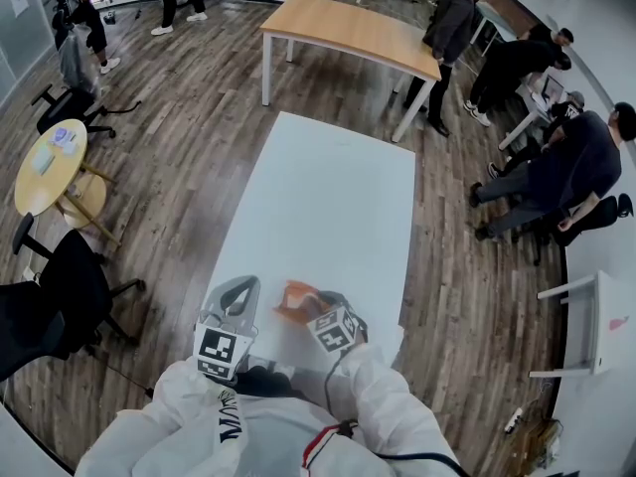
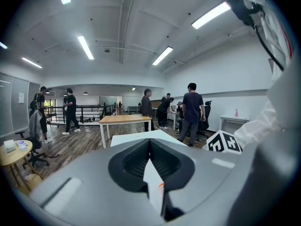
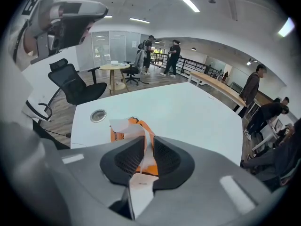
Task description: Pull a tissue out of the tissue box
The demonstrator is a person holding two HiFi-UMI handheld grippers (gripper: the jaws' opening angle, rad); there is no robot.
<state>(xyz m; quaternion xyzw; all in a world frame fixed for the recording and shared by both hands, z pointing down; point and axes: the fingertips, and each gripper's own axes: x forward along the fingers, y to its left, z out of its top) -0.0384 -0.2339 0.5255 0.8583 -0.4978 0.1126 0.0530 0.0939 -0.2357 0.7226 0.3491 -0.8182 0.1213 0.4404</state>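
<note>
Two jaws of right gripper (image 3: 146, 142) stand slightly apart round the tissue (image 3: 126, 125) atop orange tissue box (image 1: 295, 301), near edge of white table (image 1: 318, 187), prob. set to pinch. Left gripper (image 2: 149, 144), pressed together & empty, idles left, out of the way.

The head view looks from above the person steeply down onto the white table (image 1: 328, 177), with the left gripper (image 1: 238, 286) and right gripper (image 1: 310, 304) close at the lower edge of the frame. The left gripper view looks nearly level over its own jaws, far across the room to the wooden table (image 2: 124, 119). The right gripper view tilts down along its jaws, close on the box (image 3: 123, 131). All three views share the white table, the wooden table and the round table (image 1: 45, 162).
</note>
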